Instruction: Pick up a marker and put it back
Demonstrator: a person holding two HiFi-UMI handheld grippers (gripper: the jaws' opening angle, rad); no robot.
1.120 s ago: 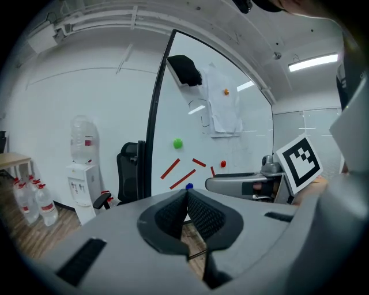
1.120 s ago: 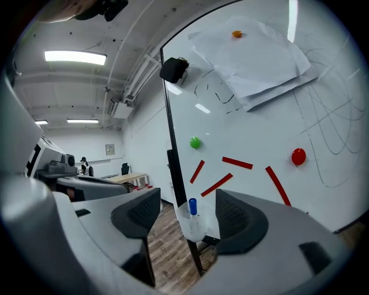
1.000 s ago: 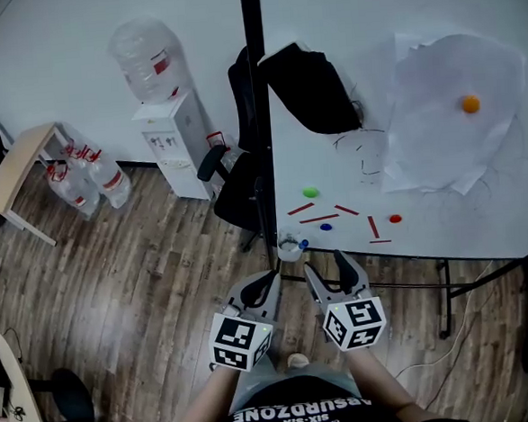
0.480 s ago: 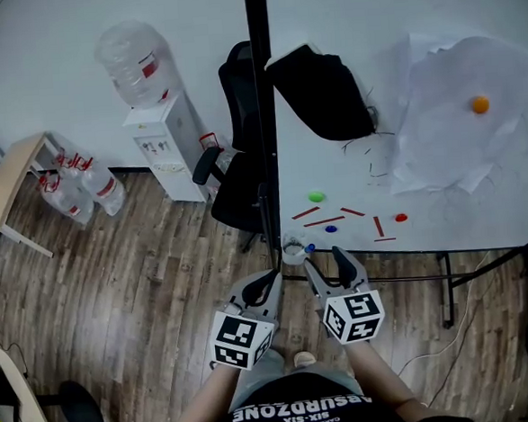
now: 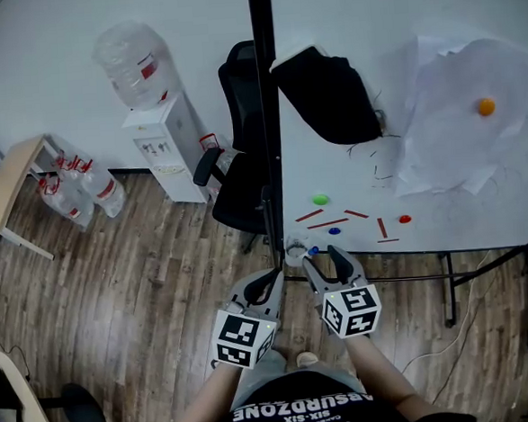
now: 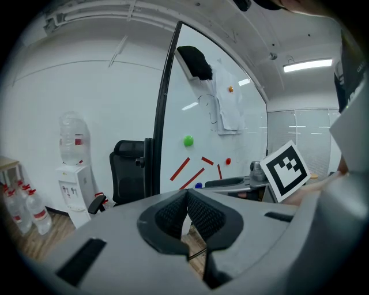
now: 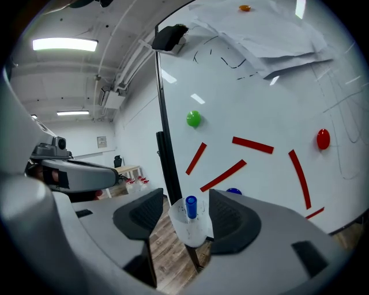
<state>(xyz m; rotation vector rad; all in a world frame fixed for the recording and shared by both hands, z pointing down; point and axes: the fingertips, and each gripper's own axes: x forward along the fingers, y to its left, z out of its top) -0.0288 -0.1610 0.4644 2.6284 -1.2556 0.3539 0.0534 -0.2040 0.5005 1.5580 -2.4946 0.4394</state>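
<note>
A blue-capped marker [image 7: 191, 206] stands upright in a small translucent cup [image 7: 189, 230] fixed at the whiteboard's lower corner, also seen as the cup [image 5: 293, 248] in the head view. My right gripper [image 7: 185, 203] has a jaw on each side of the cup and marker. Its jaws are closing, but the pads do not touch either one. My left gripper [image 6: 187, 199] is shut with nothing between its pads, and it hangs just left of the right one [image 5: 322, 261], short of the board's black frame post [image 5: 267, 115].
The whiteboard [image 5: 444, 202] carries red strips [image 5: 328, 221], green [image 5: 321, 199], blue and red magnets, taped paper sheets [image 5: 460, 111] and a black cloth [image 5: 326, 88]. A black office chair [image 5: 234, 176], a water dispenser [image 5: 162, 141], spare bottles [image 5: 82, 187] and a wooden table [image 5: 10, 183] stand on the wood floor.
The right gripper has edged forward towards the cup and its jaws have narrowed a little. The left gripper has kept its place beside it.
</note>
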